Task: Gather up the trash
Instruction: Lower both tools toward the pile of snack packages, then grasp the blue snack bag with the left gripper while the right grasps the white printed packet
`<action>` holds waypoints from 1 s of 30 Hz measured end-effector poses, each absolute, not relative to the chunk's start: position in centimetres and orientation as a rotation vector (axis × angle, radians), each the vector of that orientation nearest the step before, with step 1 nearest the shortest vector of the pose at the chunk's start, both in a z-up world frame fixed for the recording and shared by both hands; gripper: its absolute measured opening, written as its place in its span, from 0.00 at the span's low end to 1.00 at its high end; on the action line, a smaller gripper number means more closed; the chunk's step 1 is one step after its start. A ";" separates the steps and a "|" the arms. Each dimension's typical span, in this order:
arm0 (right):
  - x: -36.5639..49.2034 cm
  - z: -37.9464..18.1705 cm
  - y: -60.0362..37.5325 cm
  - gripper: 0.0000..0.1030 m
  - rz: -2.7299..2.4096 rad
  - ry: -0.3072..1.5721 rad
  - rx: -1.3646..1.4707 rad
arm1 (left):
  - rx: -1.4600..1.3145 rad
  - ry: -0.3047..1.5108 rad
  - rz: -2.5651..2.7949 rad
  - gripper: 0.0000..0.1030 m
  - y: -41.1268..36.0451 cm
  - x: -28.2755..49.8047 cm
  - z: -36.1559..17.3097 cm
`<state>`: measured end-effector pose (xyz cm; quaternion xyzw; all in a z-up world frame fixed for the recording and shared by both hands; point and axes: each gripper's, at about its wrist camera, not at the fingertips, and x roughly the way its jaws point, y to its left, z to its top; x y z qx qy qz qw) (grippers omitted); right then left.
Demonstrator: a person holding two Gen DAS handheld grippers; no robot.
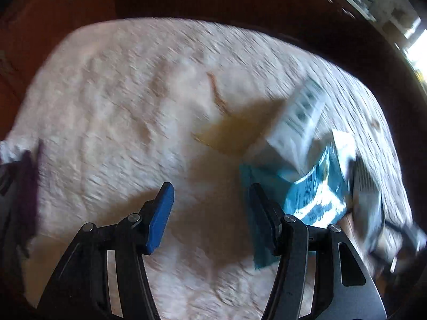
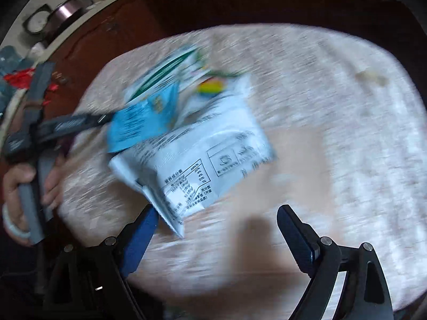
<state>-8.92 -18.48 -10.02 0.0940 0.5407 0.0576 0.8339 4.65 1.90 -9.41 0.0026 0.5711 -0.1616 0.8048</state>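
Left wrist view puts my left gripper (image 1: 210, 208) over a white textured cloth (image 1: 120, 93), jaws parted with nothing between them. A blue wrapper (image 1: 315, 197) lies just off the right-hand finger, seemingly touching its outer side, overlapping a white packet (image 1: 293, 130) further up. From the right wrist view, my right gripper (image 2: 216, 229) is spread wide and empty too; the corner of that white packet (image 2: 197, 160) reaches down to the blue left-hand finger (image 2: 141, 234), but I can't tell whether it touches. The blue wrapper (image 2: 141, 122) sits beyond it, with a green-and-white pack (image 2: 162, 72) behind, all heaped together on the cloth (image 2: 333, 133). The person's hand (image 2: 18, 186) holding the left tool shows at the picture's left edge.

I judge the step in hand to be a pick from this loose pile. To do it well, I'd settle first, since both views are smeared. Then I'd slide the right gripper leftward so the packet's folded corner sits squarely between the fingers, and close on the edge rather than the flat face, keeping the tips off the cloth so they don't snag it. The left should shift right to straddle the blue wrapper's edge. Thin film slips easily, so a firm pinch is needed.
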 end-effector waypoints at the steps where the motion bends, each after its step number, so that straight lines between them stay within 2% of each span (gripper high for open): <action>1: -9.0 -9.7 -19.4 0.86 0.083 1.130 0.189 | 0.021 1.234 -0.368 0.56 1.4 4.1 -9.4; 7: -9.9 -8.8 -26.0 0.86 -0.059 1.120 0.239 | 0.122 1.238 -0.541 0.56 -1.4 0.2 -8.4; 11: -11.3 -8.5 -29.2 0.86 -0.081 1.138 0.284 | 0.181 1.157 -0.571 0.56 -2.0 -1.0 -6.1; 14: -12.0 -7.5 -31.8 0.86 -0.067 1.093 0.400 | 0.231 1.068 -0.606 0.68 -2.7 -1.4 -4.6; 15: -12.1 -7.2 -31.4 0.86 -0.054 1.078 0.430 | 0.237 1.060 -0.621 0.71 -3.0 -1.3 -4.5; 22: -8.6 -7.1 -29.9 0.87 0.082 1.049 0.576 | 0.388 1.038 -0.739 0.71 -7.4 -1.9 -5.6; 30: -3.5 -8.6 -26.5 0.90 0.140 1.130 0.552 | 0.472 1.043 -0.753 0.71 -9.5 -1.5 -7.6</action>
